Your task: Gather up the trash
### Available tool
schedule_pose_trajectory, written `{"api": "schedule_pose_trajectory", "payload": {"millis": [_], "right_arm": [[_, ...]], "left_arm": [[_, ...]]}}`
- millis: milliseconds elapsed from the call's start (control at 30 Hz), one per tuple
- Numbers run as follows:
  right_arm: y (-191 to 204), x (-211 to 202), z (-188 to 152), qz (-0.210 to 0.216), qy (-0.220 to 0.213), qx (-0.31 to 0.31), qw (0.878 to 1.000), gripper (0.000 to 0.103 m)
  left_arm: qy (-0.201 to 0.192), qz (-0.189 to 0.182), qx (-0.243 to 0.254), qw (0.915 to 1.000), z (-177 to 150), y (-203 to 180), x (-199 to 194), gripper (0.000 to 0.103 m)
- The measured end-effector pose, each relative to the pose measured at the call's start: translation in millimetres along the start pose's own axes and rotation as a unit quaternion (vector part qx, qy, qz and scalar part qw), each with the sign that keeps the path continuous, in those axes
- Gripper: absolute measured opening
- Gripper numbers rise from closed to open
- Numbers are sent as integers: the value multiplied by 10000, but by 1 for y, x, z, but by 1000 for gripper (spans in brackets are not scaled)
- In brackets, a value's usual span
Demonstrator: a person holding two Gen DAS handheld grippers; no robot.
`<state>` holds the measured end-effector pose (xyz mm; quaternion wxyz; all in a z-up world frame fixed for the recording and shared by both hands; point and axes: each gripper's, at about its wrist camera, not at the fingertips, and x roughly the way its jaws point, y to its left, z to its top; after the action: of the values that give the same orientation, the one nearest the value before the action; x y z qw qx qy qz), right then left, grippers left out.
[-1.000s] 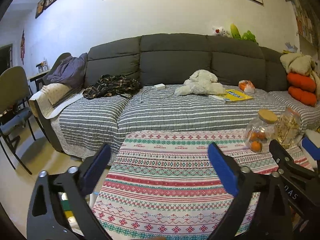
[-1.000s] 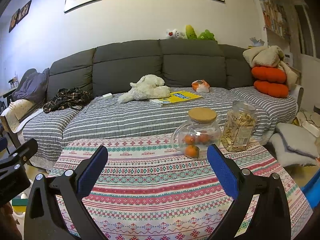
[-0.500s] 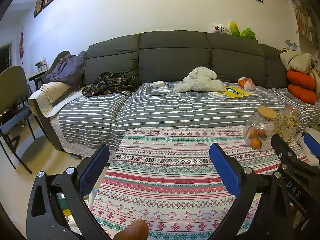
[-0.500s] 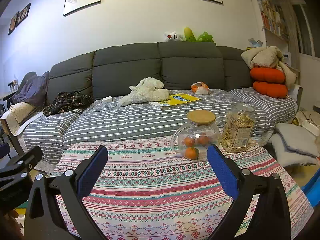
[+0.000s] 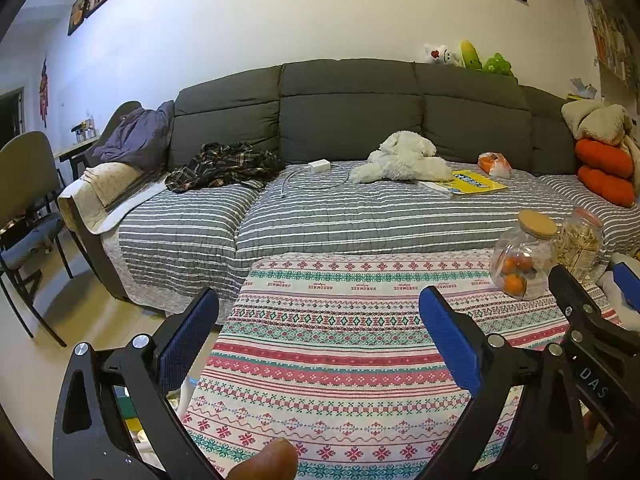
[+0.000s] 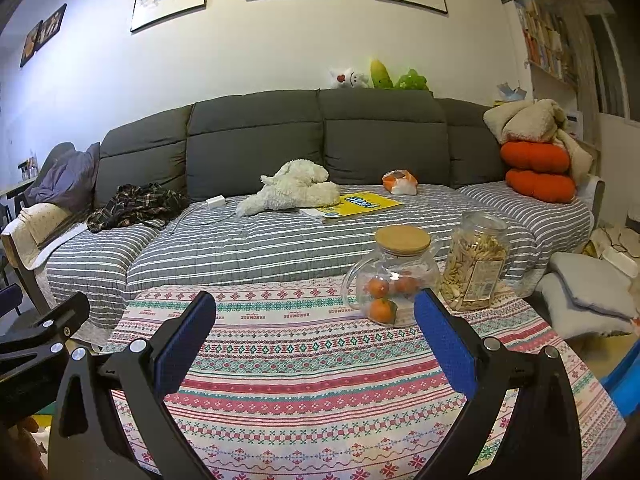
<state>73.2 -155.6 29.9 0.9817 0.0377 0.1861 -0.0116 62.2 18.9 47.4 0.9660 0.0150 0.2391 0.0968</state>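
The near edge of the patterned red-and-green tablecloth (image 5: 344, 360) runs out of both views. In the left wrist view a brownish rounded shape (image 5: 268, 462) sits at the bottom edge — too cropped and blurred to identify. Small yellow and white items (image 5: 136, 432) beyond the tablecloth's left edge show only through gaps behind a black gripper finger. The label on the clear plastic snack jar (image 6: 476, 268) is too small to read — the right wrist view also cuts off a blue object (image 6: 624, 380) at its right edge.
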Motion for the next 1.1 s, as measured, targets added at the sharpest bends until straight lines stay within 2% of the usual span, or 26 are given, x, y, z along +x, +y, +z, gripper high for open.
{"api": "schedule_pose_trajectory", "payload": {"millis": [1100], "right_arm": [[0,0,-2,3,40,-33,10000,96]], "left_arm": [[47,32,-35,10000,-1,2,2,96]]}}
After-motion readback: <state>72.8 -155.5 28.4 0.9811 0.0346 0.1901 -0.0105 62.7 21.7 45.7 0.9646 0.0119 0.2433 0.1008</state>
